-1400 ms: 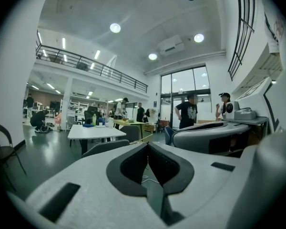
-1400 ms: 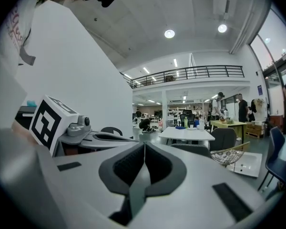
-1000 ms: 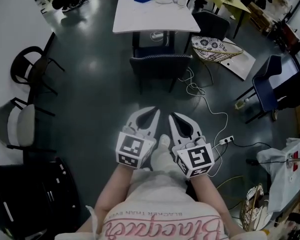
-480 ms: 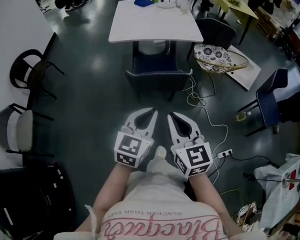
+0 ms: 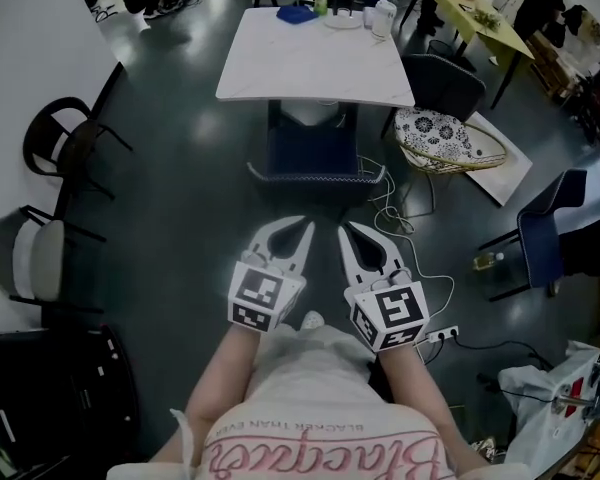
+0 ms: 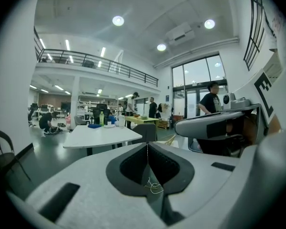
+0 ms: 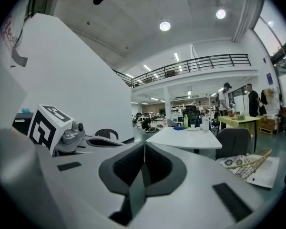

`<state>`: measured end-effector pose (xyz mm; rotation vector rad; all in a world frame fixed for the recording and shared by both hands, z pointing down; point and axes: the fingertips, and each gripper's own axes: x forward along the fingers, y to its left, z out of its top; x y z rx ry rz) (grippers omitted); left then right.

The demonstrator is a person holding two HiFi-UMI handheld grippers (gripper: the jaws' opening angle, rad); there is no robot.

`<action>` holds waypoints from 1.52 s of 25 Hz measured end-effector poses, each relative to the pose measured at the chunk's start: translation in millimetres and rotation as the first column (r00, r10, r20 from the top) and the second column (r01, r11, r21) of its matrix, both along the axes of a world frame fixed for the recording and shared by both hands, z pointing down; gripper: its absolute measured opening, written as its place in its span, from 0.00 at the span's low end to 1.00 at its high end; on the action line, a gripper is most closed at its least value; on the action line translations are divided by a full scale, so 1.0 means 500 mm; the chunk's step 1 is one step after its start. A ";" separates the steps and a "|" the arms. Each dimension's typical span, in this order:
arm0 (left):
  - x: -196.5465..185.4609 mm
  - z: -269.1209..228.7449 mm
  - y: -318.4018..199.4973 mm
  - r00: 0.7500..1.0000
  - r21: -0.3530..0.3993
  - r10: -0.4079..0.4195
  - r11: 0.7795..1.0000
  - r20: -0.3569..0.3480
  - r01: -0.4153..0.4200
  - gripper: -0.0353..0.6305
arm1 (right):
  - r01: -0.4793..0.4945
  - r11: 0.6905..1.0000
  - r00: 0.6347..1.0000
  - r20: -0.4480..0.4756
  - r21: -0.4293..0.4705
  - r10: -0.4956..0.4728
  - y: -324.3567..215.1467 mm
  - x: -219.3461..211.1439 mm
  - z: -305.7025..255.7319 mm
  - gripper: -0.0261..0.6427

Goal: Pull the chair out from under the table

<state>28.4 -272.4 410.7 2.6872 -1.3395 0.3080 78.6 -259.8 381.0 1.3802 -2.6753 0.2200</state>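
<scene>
Jaws of the left gripper and the right gripper are pressed together, holding nothing. At their 12 o'clock, well apart, one dark chair sits partly under the single white table. At 2 o'clock a wicker basket holds one patterned cushion. Two more chairs stand at 9 o'clock.

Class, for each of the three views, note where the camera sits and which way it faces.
Head view: on the head, facing steeply down at chair and table; left gripper, right gripper, forearms show.
Left gripper view: on that gripper, facing the table; shut fingers show.
Right gripper view: likewise, its own fingers.
Shared: the table.
</scene>
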 end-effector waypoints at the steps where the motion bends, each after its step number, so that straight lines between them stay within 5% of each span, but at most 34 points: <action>1: -0.001 0.005 -0.010 1.000 -0.008 -0.008 1.000 -0.004 0.008 0.06 | 0.006 1.000 1.000 0.009 -0.006 -0.006 -0.010 0.003 0.001 0.05; 14: -0.012 0.070 -0.132 1.000 -0.103 -0.027 0.994 0.011 0.028 0.07 | 0.095 0.988 0.995 -0.031 -0.126 -0.100 -0.134 0.025 0.064 0.05; 18: -0.014 0.098 -0.183 0.998 -0.132 0.007 0.991 0.060 0.001 0.21 | 0.126 0.980 0.981 -0.124 -0.153 -0.146 -0.189 0.038 0.098 0.06; 20: -0.013 0.112 -0.210 0.995 -0.149 0.042 0.988 0.092 -0.027 0.22 | 0.155 0.971 0.967 -0.173 -0.185 -0.187 -0.219 0.042 0.122 0.19; 23: -0.007 0.150 -0.244 0.974 -0.195 0.135 0.976 0.184 -0.098 0.23 | 0.204 0.947 0.932 -0.247 -0.249 -0.266 -0.264 0.042 0.170 0.23; 27: -0.003 0.205 -0.281 0.939 -0.286 0.248 0.942 0.239 -0.175 0.24 | 0.283 0.889 0.836 -0.361 -0.361 -0.413 -0.298 0.034 0.249 0.24; 29: -0.008 0.233 -0.300 0.910 -0.320 0.293 0.927 0.293 -0.196 0.25 | 0.306 0.865 0.791 -0.399 -0.398 -0.463 -0.316 0.029 0.280 0.24; 32: -0.010 0.276 -0.323 0.825 -0.376 0.394 0.894 0.404 -0.243 0.28 | 0.328 0.836 0.728 -0.446 -0.441 -0.521 -0.353 0.028 0.317 0.26; 36: -0.014 0.334 -0.341 0.689 -0.482 0.542 0.820 0.481 -0.308 0.30 | 0.346 0.767 0.639 -0.463 -0.540 -0.614 -0.385 0.024 0.379 0.28; 38: -0.013 0.356 -0.348 0.650 -0.534 0.597 0.779 0.470 -0.329 0.30 | 0.350 0.738 0.608 -0.459 -0.578 -0.648 -0.400 0.024 0.402 0.28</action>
